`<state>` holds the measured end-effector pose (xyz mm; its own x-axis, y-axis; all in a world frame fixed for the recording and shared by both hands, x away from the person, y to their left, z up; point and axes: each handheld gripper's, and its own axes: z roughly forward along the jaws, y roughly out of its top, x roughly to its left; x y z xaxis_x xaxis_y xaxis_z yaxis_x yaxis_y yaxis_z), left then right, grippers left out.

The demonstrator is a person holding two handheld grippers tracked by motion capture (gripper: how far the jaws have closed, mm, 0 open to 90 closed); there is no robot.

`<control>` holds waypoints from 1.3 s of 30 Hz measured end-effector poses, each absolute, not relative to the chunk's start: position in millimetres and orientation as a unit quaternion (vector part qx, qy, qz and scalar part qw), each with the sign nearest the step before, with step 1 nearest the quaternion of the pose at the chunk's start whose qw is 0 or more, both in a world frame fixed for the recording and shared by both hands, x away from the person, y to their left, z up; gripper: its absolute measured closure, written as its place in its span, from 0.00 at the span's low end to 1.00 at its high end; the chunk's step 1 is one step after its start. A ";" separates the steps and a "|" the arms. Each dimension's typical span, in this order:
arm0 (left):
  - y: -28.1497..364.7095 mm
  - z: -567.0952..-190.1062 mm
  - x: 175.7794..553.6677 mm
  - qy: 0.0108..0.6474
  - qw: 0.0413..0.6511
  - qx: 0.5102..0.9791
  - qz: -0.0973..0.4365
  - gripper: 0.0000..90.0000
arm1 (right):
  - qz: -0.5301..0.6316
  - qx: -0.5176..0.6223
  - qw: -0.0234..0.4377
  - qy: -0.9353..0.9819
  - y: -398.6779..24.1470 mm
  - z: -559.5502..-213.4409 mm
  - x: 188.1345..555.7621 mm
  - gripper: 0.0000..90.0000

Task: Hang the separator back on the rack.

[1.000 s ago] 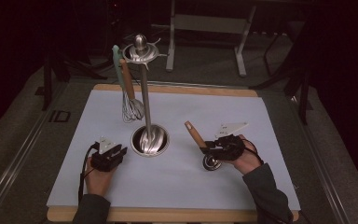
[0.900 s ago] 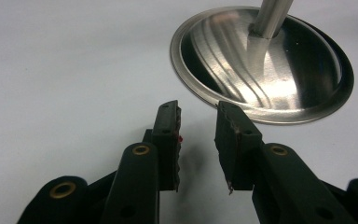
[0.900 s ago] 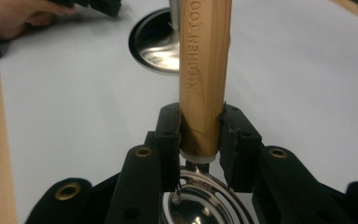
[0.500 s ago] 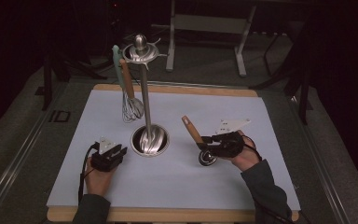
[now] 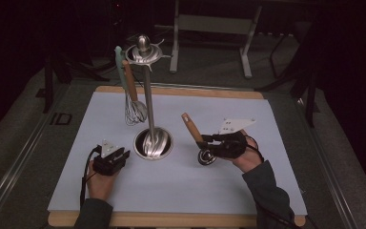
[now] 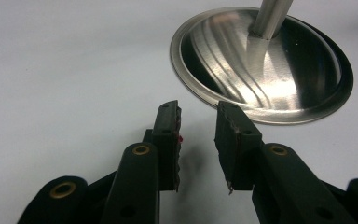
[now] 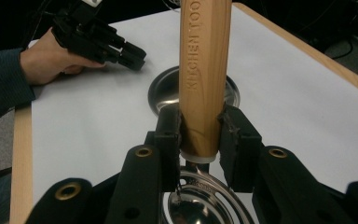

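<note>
A steel utensil stand (image 5: 146,95) rises from a round base (image 5: 153,142) in the middle of the white mat. A whisk (image 5: 132,102) with a wooden handle hangs from the stand's top ring, beside a pale green handle (image 5: 120,67). My right gripper (image 5: 205,141) is shut on the wooden handle (image 7: 204,70) of a utensil. Its round metal head (image 5: 207,157) sits low by the mat, right of the base, and the handle tilts up and to the left. My left gripper (image 6: 198,126) rests open on the mat, just left of the base (image 6: 261,65), with nothing between its fingers.
The white mat (image 5: 267,124) lies on a wooden board (image 5: 181,89) on a dark table. The left hand and its gripper (image 7: 98,39) show across the base in the right gripper view. Dark frames and a metal stand (image 5: 209,28) are behind the table.
My right gripper has shifted slightly left and away with the utensil, and the handle's tip has risen. The left gripper has stayed still.
</note>
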<state>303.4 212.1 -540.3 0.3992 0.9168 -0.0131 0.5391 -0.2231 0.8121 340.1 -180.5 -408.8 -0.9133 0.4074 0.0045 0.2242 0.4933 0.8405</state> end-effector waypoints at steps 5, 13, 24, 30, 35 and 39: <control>212.2 -540.3 303.3 0.490 0.385 0.743 0.245 0.78 | 0.479 0.179 0.100 0.854 -178.1 -403.5 339.3 0.79; 212.1 -540.3 303.4 0.490 0.386 0.742 0.245 0.78 | 0.488 0.168 0.105 0.850 -172.5 -394.5 340.1 0.79; 212.2 -540.3 303.4 0.490 0.385 0.743 0.244 0.78 | 0.502 0.152 0.121 0.843 -164.3 -376.5 340.1 0.79; 212.5 -540.3 303.5 0.491 0.387 0.742 0.244 0.78 | 0.505 0.146 0.133 0.840 -164.7 -363.3 342.7 0.79; 212.4 -540.4 303.4 0.491 0.387 0.742 0.244 0.78 | 0.505 0.137 0.146 0.839 -163.2 -351.6 342.8 0.79; 212.5 -540.3 303.4 0.491 0.387 0.742 0.244 0.78 | 0.508 0.129 0.155 0.838 -159.2 -343.4 339.3 0.79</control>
<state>303.4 212.5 -540.3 0.4000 0.9164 -0.0177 0.5393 -0.2197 0.8129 339.3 -159.2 -343.4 -0.9186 0.3740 -0.1276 0.0598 0.4507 0.8907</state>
